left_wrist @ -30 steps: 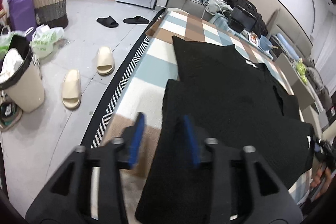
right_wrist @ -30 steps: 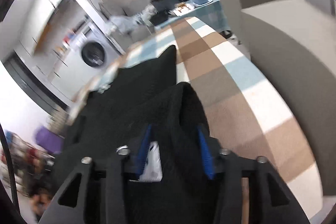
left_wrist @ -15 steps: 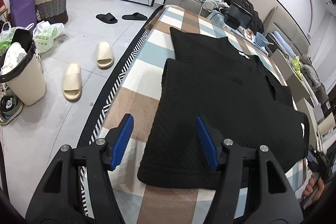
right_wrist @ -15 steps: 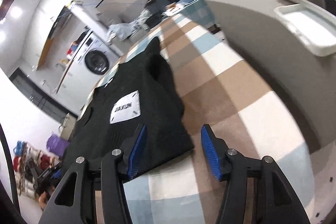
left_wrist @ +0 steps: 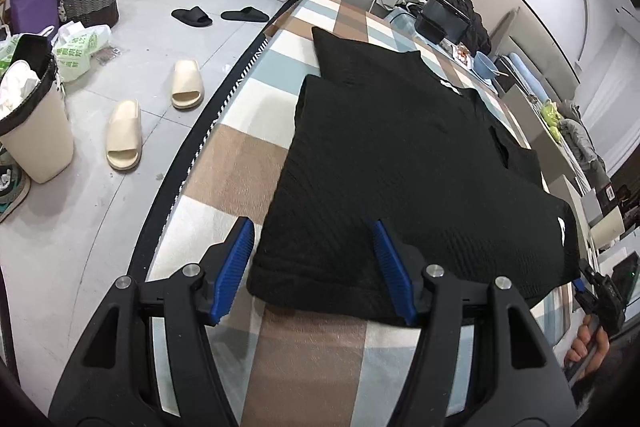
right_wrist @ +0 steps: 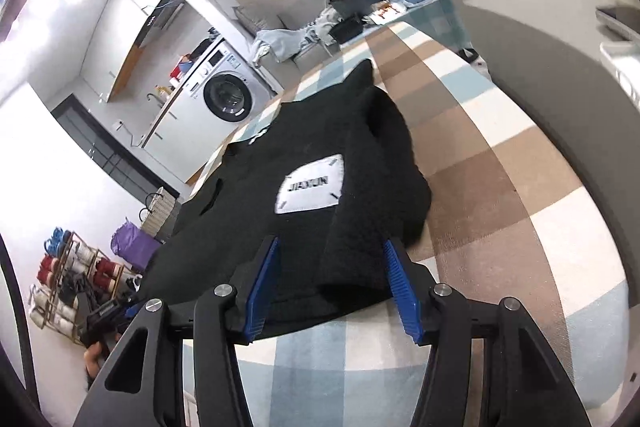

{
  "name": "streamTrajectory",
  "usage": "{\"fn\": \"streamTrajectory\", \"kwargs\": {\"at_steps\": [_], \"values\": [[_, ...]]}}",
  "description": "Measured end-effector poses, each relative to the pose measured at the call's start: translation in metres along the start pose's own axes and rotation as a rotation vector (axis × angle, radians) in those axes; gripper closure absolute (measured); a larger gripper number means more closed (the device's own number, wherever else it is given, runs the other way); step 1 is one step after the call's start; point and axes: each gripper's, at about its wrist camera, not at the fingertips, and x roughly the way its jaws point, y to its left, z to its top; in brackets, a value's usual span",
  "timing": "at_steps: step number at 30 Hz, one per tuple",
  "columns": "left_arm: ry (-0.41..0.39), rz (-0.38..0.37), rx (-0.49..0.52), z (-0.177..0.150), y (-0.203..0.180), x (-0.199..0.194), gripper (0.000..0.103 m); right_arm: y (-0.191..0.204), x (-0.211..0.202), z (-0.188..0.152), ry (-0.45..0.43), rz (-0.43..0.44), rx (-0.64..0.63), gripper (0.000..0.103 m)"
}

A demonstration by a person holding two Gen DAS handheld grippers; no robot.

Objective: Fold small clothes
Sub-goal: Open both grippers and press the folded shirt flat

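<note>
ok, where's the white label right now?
Right wrist view: the white label lies face up on the black garment, centre frame, just beyond the right gripper.

Two close, downward-tilted wrist views from opposite ends of one black garment (left_wrist: 400, 155) (right_wrist: 320, 163) on checked cloth (left_wrist: 240, 163).

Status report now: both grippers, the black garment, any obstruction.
Left gripper open, right gripper open, neither gripping. Black garment lies folded over on checked blanket, white label up. Nothing in the way.
</note>
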Motion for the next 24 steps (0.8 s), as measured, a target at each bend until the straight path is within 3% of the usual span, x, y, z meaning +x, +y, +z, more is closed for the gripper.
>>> {"fn": "streamTrajectory", "kwargs": {"at_steps": [4,9,10,11,12,14,17,24], "values": [[0.010,0.018,0.002,-0.006,-0.001,-0.001,0.044,-0.008,0.003,0.003,0.006,-0.074,0.021,0.048],[0.020,0.019,-0.001,-0.009,0.002,0.001,0.044,-0.010,0.008,0.005,0.043,-0.095,-0.003,0.051],[0.021,0.020,-0.001,-0.010,0.002,0.002,0.044,-0.009,0.007,0.005,0.047,-0.080,-0.001,0.057],[0.022,0.021,-0.002,-0.010,0.002,0.003,0.044,-0.008,0.006,0.005,0.042,-0.063,-0.003,0.076],[0.023,0.018,-0.004,-0.010,0.002,0.003,0.044,-0.005,0.001,0.004,0.027,-0.037,-0.011,0.086],[0.027,0.010,-0.010,-0.011,0.003,0.002,0.044,0.001,-0.009,0.006,-0.034,0.020,-0.033,0.092],[0.030,0.016,-0.008,-0.013,0.004,0.001,0.044,0.006,-0.012,0.009,-0.070,0.011,-0.047,0.092],[-0.019,-0.018,-0.001,-0.018,-0.003,-0.007,0.044,0.003,-0.002,0.009,-0.030,0.029,-0.015,0.089]]}}
